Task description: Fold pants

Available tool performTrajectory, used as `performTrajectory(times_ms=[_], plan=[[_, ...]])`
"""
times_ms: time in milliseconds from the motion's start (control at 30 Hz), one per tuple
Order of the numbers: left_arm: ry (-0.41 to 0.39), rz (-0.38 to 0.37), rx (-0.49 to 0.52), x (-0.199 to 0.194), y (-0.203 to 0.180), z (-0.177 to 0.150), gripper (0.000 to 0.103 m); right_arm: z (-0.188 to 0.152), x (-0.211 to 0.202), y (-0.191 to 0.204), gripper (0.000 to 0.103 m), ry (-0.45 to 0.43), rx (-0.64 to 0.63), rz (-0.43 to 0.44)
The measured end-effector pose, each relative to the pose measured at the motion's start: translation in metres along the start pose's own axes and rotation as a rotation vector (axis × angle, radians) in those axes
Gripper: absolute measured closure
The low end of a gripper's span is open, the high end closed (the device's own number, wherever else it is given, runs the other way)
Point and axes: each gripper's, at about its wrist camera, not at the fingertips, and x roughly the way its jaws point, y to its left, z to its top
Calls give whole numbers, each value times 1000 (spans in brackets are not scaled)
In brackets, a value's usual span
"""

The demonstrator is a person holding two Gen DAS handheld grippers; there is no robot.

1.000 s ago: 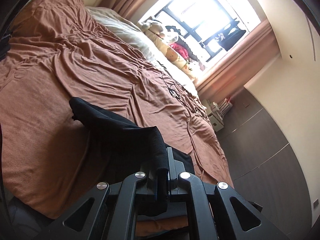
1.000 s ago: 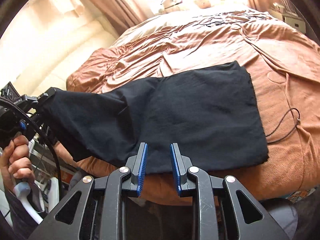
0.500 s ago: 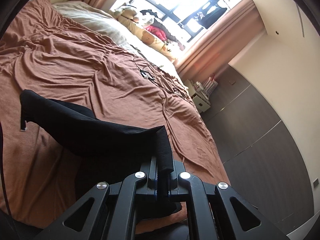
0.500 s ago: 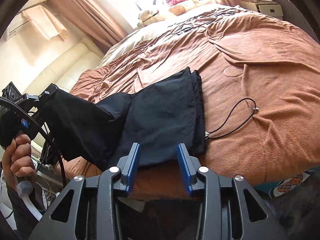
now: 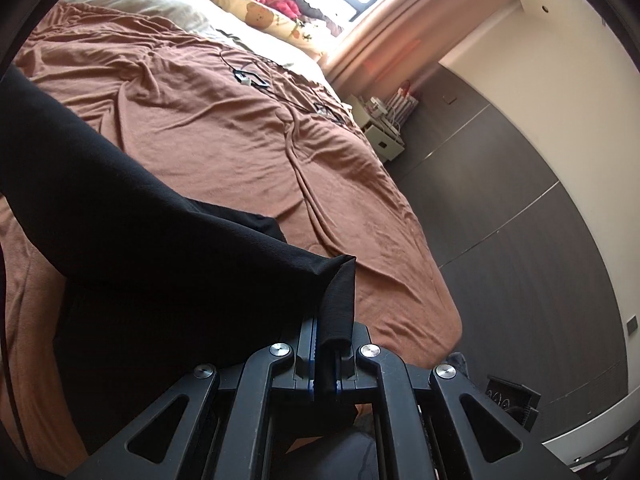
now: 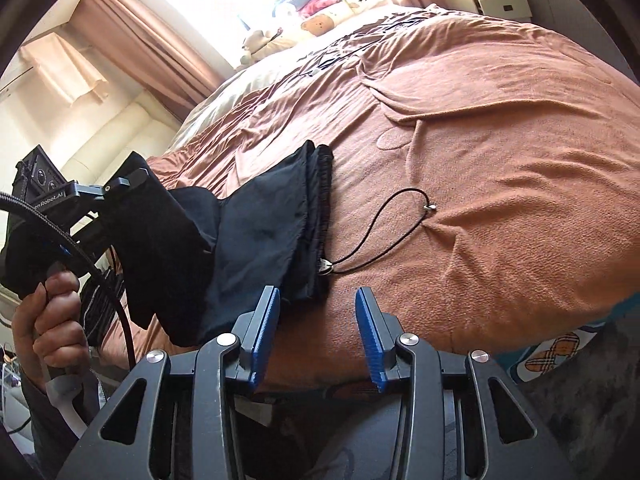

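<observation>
One pair of black fabric pants [image 6: 256, 236] lies partly folded over itself near the foot of the bed, its gathered waistband edge and a black drawstring loop [image 6: 384, 232] spread on the cover, while the other end is lifted off the surface. That raised end, a doubled strip of dark cloth, is clamped tight between the blue-padded jaws of the left gripper [image 5: 326, 360], which a person's hand [image 6: 52, 320] holds by its black handle beside the mattress. The right gripper [image 6: 316, 336] hangs just short of the pants' near edge, its jaws having just been widening and now standing apart with nothing between them but bare cover. Beneath everything stretches a rumpled rust-brown bedspread [image 6: 500, 140], creased in long ridges. Cream pillows and soft toys [image 5: 256, 4] sit at the sunlit window end, pink-brown curtains [image 6: 136, 36] hang beside the glass, and a small white bedside cabinet [image 5: 380, 132] stands against a dark grey panelled wall [image 5: 520, 208].
</observation>
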Motion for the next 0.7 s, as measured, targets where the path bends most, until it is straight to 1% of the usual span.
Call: performTrajectory(times_ms=[167, 333, 467, 700], plan=[[84, -1, 8, 34, 2, -12, 97, -2, -6, -11, 66, -3, 25, -17], [165, 4, 26, 55, 4, -28, 97, -1, -2, -20, 66, 8, 45, -27], [211, -3, 30, 59, 7, -40, 97, 1, 2, -21, 66, 14, 53, -28], [237, -32, 20, 51, 7, -55, 97, 6, 4, -14, 66, 13, 42, -20]])
